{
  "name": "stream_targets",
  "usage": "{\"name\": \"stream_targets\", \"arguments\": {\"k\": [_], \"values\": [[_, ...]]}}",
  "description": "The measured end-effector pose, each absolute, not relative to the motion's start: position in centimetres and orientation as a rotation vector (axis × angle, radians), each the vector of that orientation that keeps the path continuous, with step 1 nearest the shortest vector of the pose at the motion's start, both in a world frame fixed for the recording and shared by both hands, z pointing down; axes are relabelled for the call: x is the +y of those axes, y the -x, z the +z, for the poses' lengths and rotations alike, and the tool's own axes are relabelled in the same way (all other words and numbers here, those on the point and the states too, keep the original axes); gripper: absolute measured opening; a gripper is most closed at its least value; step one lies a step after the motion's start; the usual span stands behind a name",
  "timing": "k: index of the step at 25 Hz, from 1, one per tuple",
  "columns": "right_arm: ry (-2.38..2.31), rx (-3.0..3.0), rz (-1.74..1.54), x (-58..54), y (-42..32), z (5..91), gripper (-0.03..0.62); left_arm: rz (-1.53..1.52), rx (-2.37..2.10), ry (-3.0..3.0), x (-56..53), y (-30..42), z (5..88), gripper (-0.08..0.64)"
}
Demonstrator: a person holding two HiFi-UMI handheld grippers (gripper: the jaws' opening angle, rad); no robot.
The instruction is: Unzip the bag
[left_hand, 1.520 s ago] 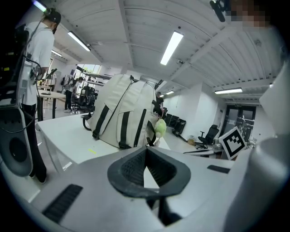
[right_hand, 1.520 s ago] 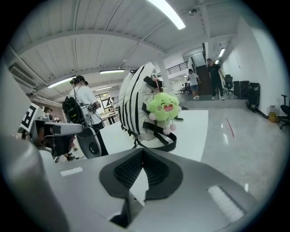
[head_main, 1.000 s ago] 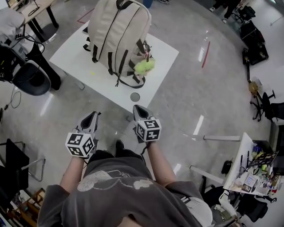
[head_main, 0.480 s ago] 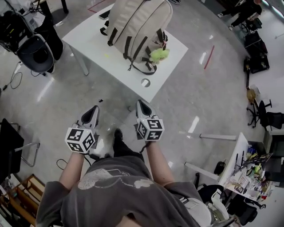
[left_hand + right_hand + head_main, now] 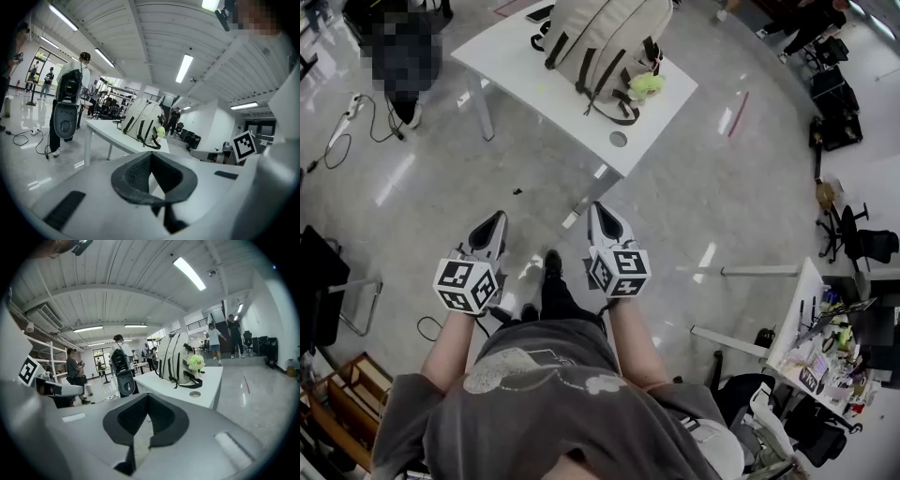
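A beige backpack [image 5: 605, 33] with dark straps stands on a white table [image 5: 525, 70] at the top of the head view, a green plush toy [image 5: 647, 84] hanging at its side. Both grippers hover over the floor, well short of the table. My left gripper [image 5: 494, 218] and right gripper [image 5: 599, 209] are side by side, each shut on nothing. In the left gripper view the backpack [image 5: 143, 123] stands far off beyond the shut jaws [image 5: 150, 158]. From the right gripper [image 5: 147, 401] I see the backpack [image 5: 172, 357] and plush toy [image 5: 195, 363].
The table's near corner has a round cable hole [image 5: 619, 139]. A dark phone [image 5: 539, 13] lies by the bag. A person beside a black chair [image 5: 398, 52] stands left of the table. A cluttered desk [image 5: 811, 352] sits at the right, cables [image 5: 342, 141] on the floor.
The table and backpack have slid up and away in the head view, so I stand farther from them. Both grippers stay shut in front of the torso.
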State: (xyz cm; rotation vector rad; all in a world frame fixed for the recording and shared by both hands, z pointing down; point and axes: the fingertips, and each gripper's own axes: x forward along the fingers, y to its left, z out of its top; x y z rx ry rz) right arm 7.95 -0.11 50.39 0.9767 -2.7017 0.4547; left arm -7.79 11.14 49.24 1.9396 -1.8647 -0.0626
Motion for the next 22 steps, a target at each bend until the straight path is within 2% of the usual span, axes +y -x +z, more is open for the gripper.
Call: {"name": "stream_targets", "arguments": {"k": [8, 22], "values": [[-0.973, -2.739, 0.352, 6.0, -9.9, 47.4, -0.002, -0.088, -1.867, -1.983, 15.7, 6.1, 47.8, 0.006], [-0.936, -2.715, 0.316, 11.4, -11.7, 47.6, -0.002, -0.098, -1.844, -2.007, 19.9, 3.9, 47.6, 0.006]]}}
